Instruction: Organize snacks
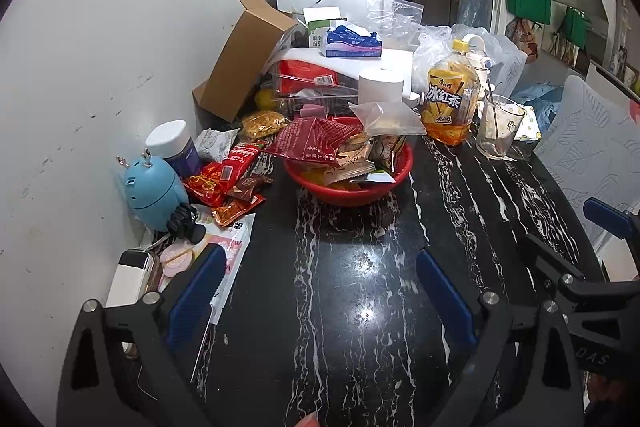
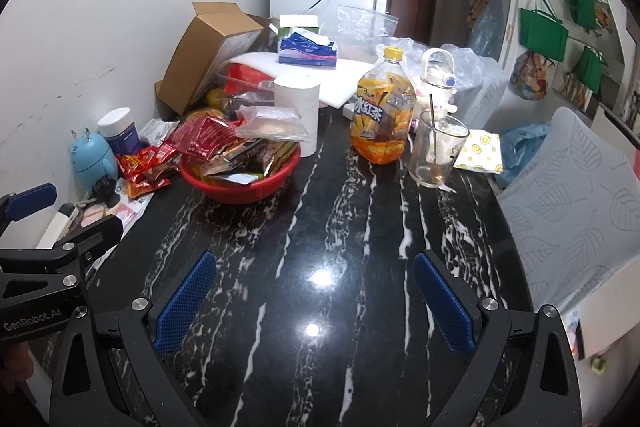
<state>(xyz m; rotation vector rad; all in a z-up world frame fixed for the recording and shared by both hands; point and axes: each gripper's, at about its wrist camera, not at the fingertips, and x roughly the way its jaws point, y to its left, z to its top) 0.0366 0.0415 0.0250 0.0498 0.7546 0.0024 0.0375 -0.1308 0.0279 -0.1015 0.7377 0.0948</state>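
Observation:
A red basket (image 1: 348, 189) (image 2: 244, 193) heaped with snack packets stands on the black marble table (image 1: 360, 287) (image 2: 320, 247). A dark red packet (image 1: 310, 139) and a clear zip bag (image 1: 390, 119) lie on top of the heap. Loose red snack packets (image 1: 230, 179) (image 2: 146, 167) lie on the table left of the basket. My left gripper (image 1: 320, 275) hovers open over bare table in front of the basket, nothing between its blue pads. My right gripper (image 2: 314, 281) is open too, empty, further right and nearer me.
An iced tea bottle (image 1: 450, 99) (image 2: 380, 115), a glass with a spoon (image 1: 500, 129) (image 2: 438, 151), a paper roll (image 1: 380, 85), a cardboard box (image 1: 244, 55), a blue gadget (image 1: 154, 187) and a jar (image 1: 176, 147) crowd the table's far and left sides. A cushion (image 2: 572, 195) lies right.

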